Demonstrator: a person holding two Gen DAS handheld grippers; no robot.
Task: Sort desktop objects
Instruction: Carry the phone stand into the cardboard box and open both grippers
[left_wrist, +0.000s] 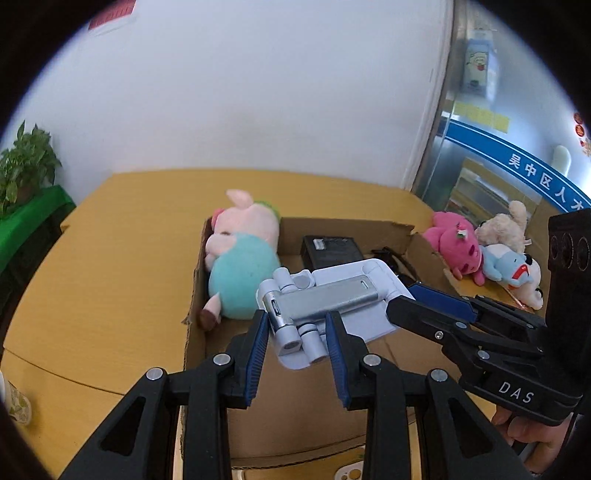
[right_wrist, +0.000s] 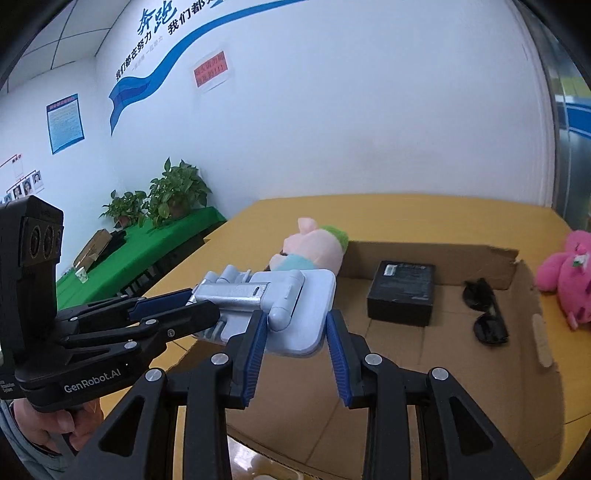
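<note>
Both the left gripper (left_wrist: 295, 334) and right gripper (right_wrist: 295, 328) clamp the folded phone stand (left_wrist: 332, 295) above the cardboard box (right_wrist: 436, 251), so lower it level, then release both together.

black tongs (left_wrist: 297, 354), blue ribbed pads, silver screws

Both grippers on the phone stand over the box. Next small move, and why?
Probably lower the stand together into the cardboard box, toward the bare floor in front of the black box. The left gripper and right gripper each clamp an end and it hangs above the box, with the pig plush filling the far left.
</note>
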